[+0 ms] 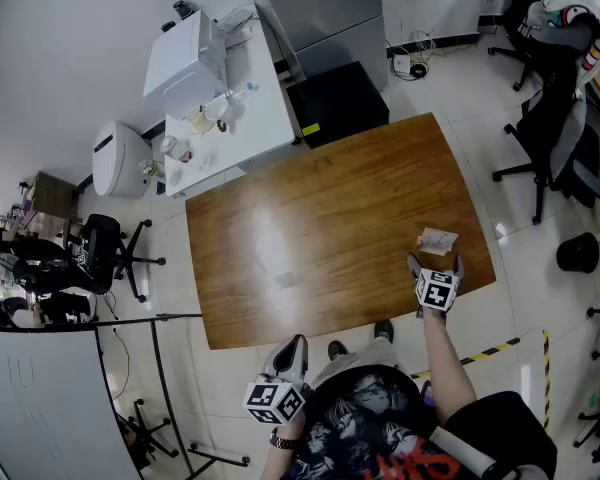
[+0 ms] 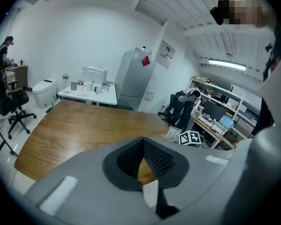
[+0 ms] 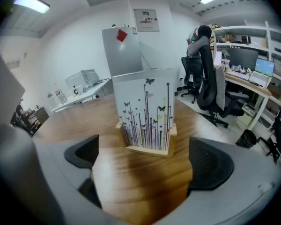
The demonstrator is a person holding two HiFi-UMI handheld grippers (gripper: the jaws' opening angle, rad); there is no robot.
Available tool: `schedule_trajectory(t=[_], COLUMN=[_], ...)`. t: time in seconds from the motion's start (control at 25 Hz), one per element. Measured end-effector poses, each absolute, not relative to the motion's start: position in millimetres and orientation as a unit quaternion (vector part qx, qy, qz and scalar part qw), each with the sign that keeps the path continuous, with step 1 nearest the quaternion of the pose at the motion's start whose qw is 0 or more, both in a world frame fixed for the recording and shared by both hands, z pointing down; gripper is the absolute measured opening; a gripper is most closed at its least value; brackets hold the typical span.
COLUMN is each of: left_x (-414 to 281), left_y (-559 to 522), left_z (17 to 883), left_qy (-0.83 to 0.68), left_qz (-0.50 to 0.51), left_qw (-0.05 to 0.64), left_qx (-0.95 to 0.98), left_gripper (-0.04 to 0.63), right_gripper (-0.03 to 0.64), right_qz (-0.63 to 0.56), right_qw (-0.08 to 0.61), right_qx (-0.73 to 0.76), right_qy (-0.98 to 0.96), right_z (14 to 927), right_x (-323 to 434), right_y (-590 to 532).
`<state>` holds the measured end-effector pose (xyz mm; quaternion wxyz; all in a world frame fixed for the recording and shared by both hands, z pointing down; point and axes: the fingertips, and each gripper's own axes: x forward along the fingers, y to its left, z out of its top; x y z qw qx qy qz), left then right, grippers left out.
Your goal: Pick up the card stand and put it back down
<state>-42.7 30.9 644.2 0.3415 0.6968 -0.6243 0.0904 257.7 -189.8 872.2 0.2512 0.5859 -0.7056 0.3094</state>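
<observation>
– Card stand (image 3: 146,121) first: where is it against the right tongs (image 3: 145,165)?
– Upright on the wooden surface (image 1: 310,228), near its right-hand front corner, just ahead of the tongs' tips. Those tongs are spread wide and hold nothing. The stand is roughly centred on the gap but sits beyond the pads, not between them.
– So what could spoil the pick?
– Closing from here, I'd judge, catches air or only nips the front lip of the wooden base (image 3: 152,149). The stand is also turned a little off square to the tongs (one base corner points nearer), so one pad could touch first and swivel it.
– And tipping?
– Likely, if a pad bumps the tall printed card (image 3: 143,95) on the way forward; it looks light and top-heavy. Squeezing the card alone might bend it or draw it out of the base. A shove could also slide it toward the surface's edge, which is near.
– The left tongs (image 2: 143,156)?
– Pinched together, empty, held off the near edge of the surface, well apart from the stand.
</observation>
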Motion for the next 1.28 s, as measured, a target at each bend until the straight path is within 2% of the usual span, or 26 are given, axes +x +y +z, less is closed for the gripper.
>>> schedule_trajectory(t=[0.32, 0.52, 0.68, 0.8, 1.0, 1.28], left_x=[-36, -46, -47, -67, -96, -111], left_y=[32, 36, 25, 14, -12, 2], left_z=[647, 655, 659, 657, 648, 634], left_qy=[-0.628, -0.632, -0.613, -0.609, -0.605, -0.567], left_qz=[0.097, 0.090, 0.079, 0.063, 0.017, 0.015], left_qw=[0.339, 0.344, 0.339, 0.331, 0.339, 0.333], left_qx=[0.693, 0.688, 0.709, 0.718, 0.720, 0.753], left_gripper=[-0.002, -0.002, -0.002, -0.003, -0.003, -0.003], right_gripper=[0.563, 0.555, 0.554, 0.554, 0.554, 0.554], right_qz=[0.345, 0.295, 0.254, 0.238, 0.181, 0.171], right_qw=[0.259, 0.273, 0.248, 0.231, 0.237, 0.219], right_qx=[0.588, 0.558, 0.554, 0.559, 0.547, 0.560], right_qy=[-0.685, -0.726, -0.753, -0.760, -0.782, -0.781], right_z=[904, 893, 833, 756, 652, 598], right_x=[259, 249, 257, 251, 228, 191], right_y=[-234, -236, -207, -180, -152, -105])
